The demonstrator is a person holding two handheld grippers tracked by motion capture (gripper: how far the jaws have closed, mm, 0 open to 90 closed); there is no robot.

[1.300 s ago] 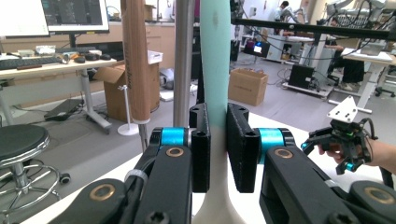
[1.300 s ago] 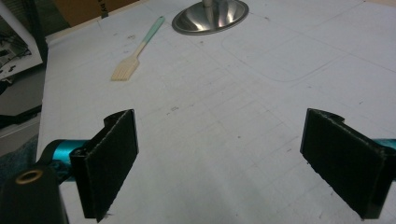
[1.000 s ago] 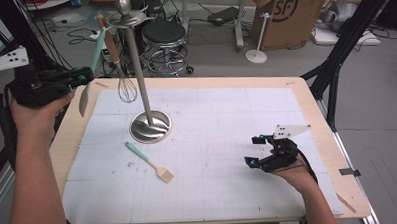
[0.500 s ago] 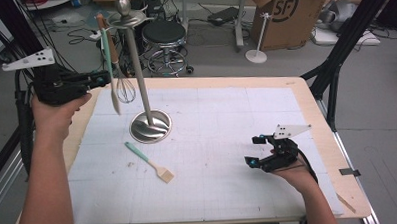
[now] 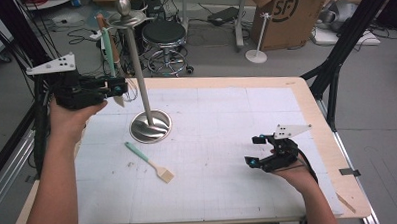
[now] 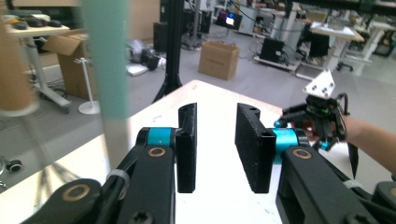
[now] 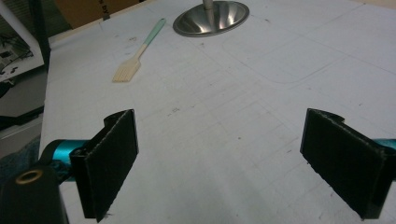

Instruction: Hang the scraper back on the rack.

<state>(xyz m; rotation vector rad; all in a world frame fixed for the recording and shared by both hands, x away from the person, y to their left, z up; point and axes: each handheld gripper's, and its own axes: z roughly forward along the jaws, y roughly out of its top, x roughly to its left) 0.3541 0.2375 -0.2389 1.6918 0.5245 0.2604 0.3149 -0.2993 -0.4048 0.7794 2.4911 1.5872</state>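
Mint-handled utensil (image 5: 107, 47) hangs on the steel stand (image 5: 135, 69), just beside the left gripper (image 5: 116, 88), whose jaws have just been opening — nothing lies between them, so it looks released onto its hook. The right gripper (image 5: 256, 150) rests wide apart, empty, on the white gridded table (image 5: 226, 116); a mint brush (image 5: 149, 161) lies there. Behind — stool, cartons, cables.

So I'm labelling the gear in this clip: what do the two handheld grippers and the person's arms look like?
Both the left gripper and the right gripper are black, with teal-blue joints near the jaws and a pale grey three-cornered plate with dark dots on top. The jaw pads are flat, black and finely ribbed. A black cable trails from the right one. The forearms are bare, with no sleeves.
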